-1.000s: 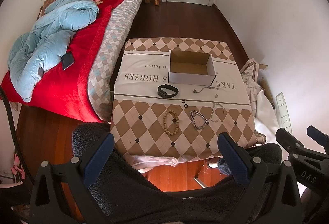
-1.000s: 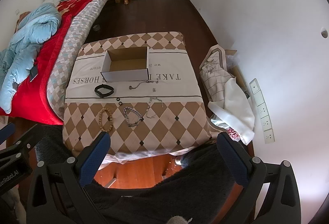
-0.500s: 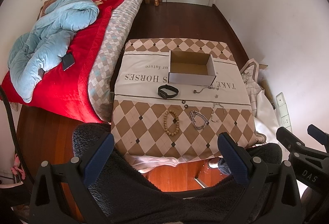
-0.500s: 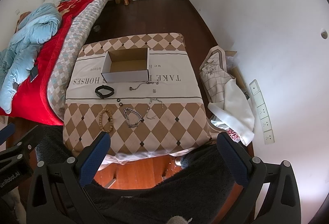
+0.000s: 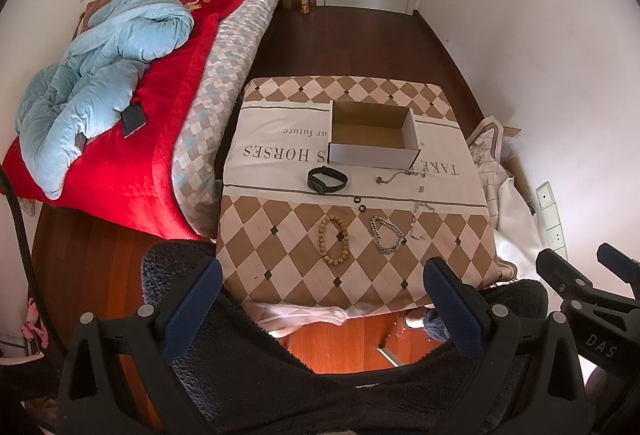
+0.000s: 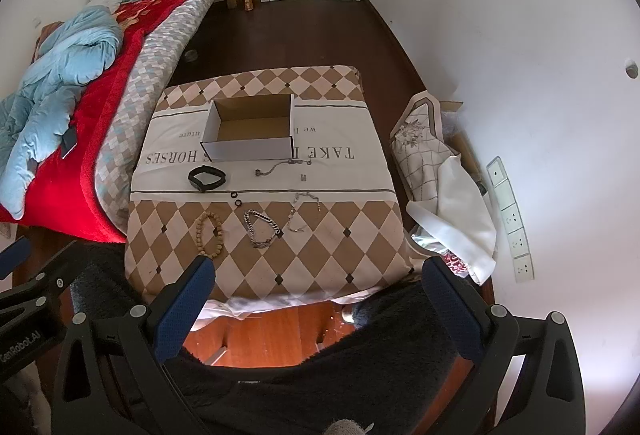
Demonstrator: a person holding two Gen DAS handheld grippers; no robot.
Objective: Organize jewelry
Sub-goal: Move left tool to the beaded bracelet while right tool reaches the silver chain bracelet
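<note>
Left wrist: bead bracelet [image 5: 334, 240] on table [image 5: 256, 251] (untouched).

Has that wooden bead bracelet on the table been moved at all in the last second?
No. The wooden bead bracelet lies on the same brown diamonds of the tablecloth, nearer the camera than the black band and cardboard box, as before.

My right gripper [image 6: 316, 301] has drifted a touch to the left, so the cardboard box [image 6: 251, 133] and bead bracelet [image 6: 208, 234] on the worktop [image 6: 340, 247] sit slightly further right in its view.
</note>
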